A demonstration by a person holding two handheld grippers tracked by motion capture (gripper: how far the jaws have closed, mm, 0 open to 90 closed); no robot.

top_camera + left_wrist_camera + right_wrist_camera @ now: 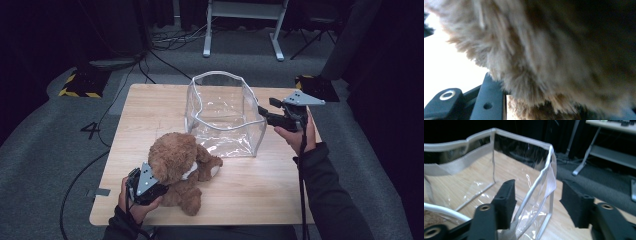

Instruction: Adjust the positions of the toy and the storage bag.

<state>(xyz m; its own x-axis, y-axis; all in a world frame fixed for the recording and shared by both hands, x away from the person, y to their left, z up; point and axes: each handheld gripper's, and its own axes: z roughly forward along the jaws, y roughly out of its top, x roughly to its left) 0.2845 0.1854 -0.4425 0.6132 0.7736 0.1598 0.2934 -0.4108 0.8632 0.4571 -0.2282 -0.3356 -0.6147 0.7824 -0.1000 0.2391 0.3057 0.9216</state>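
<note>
A brown teddy bear sits near the table's front left. My left gripper is pushed against its back from the left. In the left gripper view the bear's fur crowds the space between the jaws. One black finger stands far out at the lower left and the other is hidden by fur, so the jaws look open. A clear plastic bag with white edging stands open-topped at mid-table. My right gripper is open at its right side. The bag's right wall passes between the spread jaws of my right gripper, untouched.
The wooden table has bare room at its front right and far left. Cables trail over the grey floor on the left. A white desk frame stands beyond the table, and yellow-black blocks flank the far corners.
</note>
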